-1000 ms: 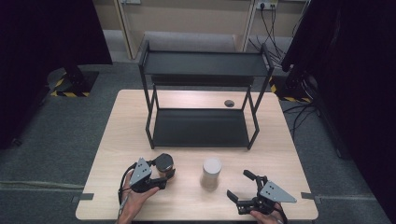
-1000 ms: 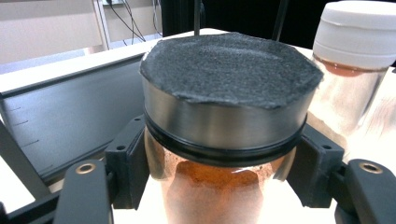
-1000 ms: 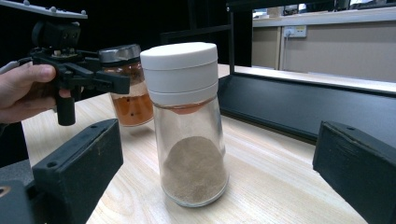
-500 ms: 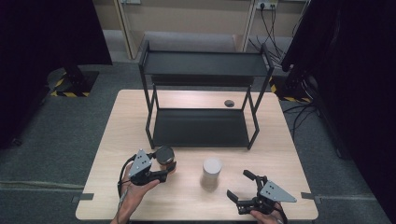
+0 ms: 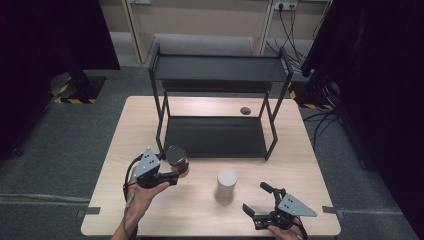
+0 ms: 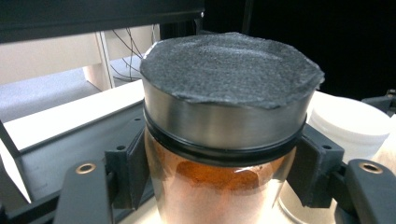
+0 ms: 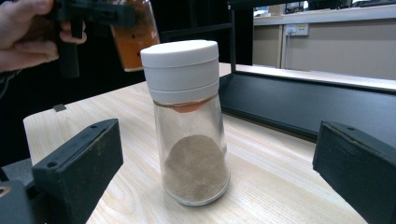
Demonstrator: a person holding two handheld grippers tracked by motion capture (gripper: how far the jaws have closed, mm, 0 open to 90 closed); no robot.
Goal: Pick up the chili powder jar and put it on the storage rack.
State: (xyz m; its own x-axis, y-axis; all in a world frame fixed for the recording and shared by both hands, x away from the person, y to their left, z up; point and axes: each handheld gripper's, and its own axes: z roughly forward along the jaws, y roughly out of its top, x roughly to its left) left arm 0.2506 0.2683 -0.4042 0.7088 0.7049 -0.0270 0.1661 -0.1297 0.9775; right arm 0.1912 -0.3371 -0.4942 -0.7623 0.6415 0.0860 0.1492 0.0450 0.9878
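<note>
glass jar, orange powder, grey lid

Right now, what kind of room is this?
Probably a lab or test room, not a kitchen: one wooden table with a bare black metal shelf, grey carpet, black curtains, cables at wall sockets, and striped hazard tape on the floor.

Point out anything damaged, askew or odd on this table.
One thing: the dark pad on top of the spice jar held in the left tongs has a ragged, uneven edge that overhangs the metal lid. The white-capped shaker stands upright and nothing is spilled.
</note>
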